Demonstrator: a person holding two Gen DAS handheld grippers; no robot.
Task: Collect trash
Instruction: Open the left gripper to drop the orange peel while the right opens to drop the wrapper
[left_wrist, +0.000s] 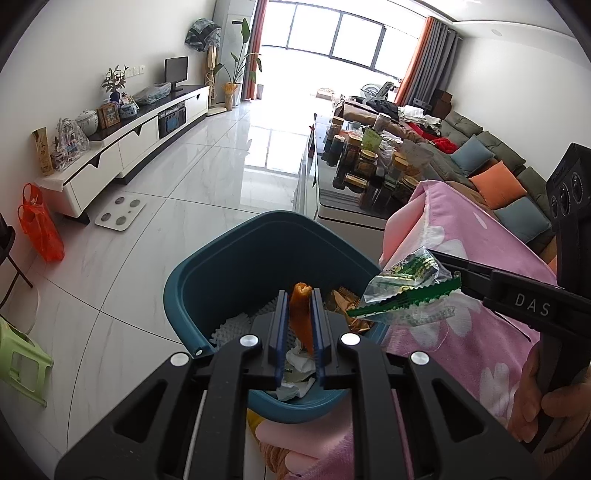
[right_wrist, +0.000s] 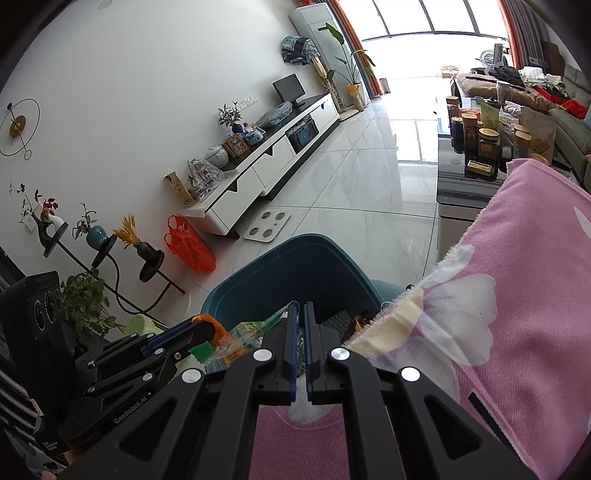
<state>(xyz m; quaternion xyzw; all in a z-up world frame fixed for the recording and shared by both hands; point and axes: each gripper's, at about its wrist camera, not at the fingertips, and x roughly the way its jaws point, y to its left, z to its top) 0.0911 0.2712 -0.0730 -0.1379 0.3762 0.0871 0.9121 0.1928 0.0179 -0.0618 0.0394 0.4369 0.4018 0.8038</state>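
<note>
Above the teal plastic bin (left_wrist: 236, 266), left gripper (left_wrist: 300, 325) pinches an orange peel strip (left_wrist: 301, 314); right gripper (right_wrist: 300, 332), beside it, apparently clamps a green-printed clear wrapper (left_wrist: 406, 288).

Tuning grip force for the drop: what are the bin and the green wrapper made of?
Bin: looks like moulded plastic, teal, smooth matte walls with a rounded rim. Green wrapper: thin plastic film, probably; part clear, part printed green, glossy and crinkled, with a zigzag-cut sealed edge, pinched in the right hand-held gripper.
</note>
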